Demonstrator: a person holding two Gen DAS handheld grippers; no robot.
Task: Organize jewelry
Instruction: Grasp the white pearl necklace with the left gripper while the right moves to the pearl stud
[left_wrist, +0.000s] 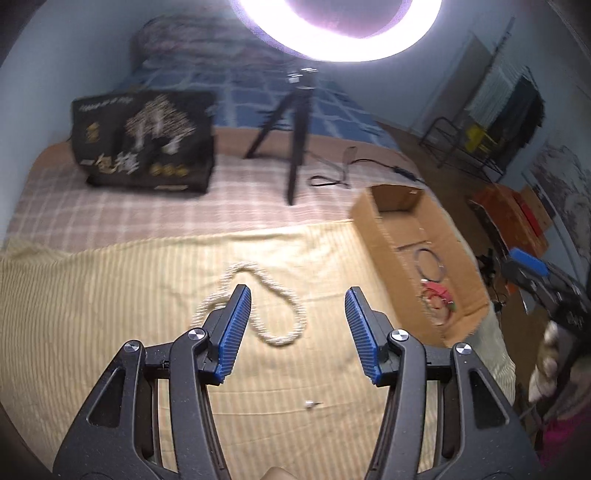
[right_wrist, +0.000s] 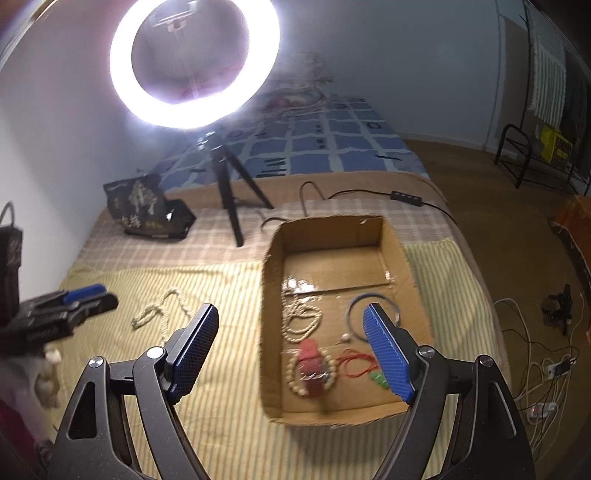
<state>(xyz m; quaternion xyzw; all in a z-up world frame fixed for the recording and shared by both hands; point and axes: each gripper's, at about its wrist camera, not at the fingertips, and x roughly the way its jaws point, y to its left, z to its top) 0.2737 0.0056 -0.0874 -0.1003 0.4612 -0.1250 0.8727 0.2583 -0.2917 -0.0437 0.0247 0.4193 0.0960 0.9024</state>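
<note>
Landmark: the cardboard box (right_wrist: 334, 240), sitting on the striped yellow cloth (left_wrist: 110, 295) on the bed, open top.

Left gripper (left_wrist: 298, 301): jaws spread wide apart, nothing between them. It hovers over the cloth a bit away from the box, on the side away from the room floor. From the right wrist view it looks blurry, off at the far side from the box.

Right gripper (right_wrist: 291, 321): jaws wide apart too, holding nothing. It hangs above the near wall of the box, one finger over the cloth beside the box, the other over the box's inside.

Pearl necklace (left_wrist: 258, 295): loose white beaded loop lying flat on the cloth, outside the box, near it but not touching. The left gripper's left finger overlaps one side of the loop in its own view; can't tell if it touches.

Inside the box: a second pale bead strand (right_wrist: 301, 319), a thin blue ring-shaped bangle (right_wrist: 354, 299), a red watch (right_wrist: 312, 363) lying across a bead bracelet, a red cord (right_wrist: 354, 363) with something green on it.

Small stud (left_wrist: 309, 403): tiny pale bit on the cloth, well away from the box, close under the left gripper.

Behind the box: a ring light (right_wrist: 192, 62) on a black tripod, and a black bag (left_wrist: 147, 140) farther along the bed.
</note>
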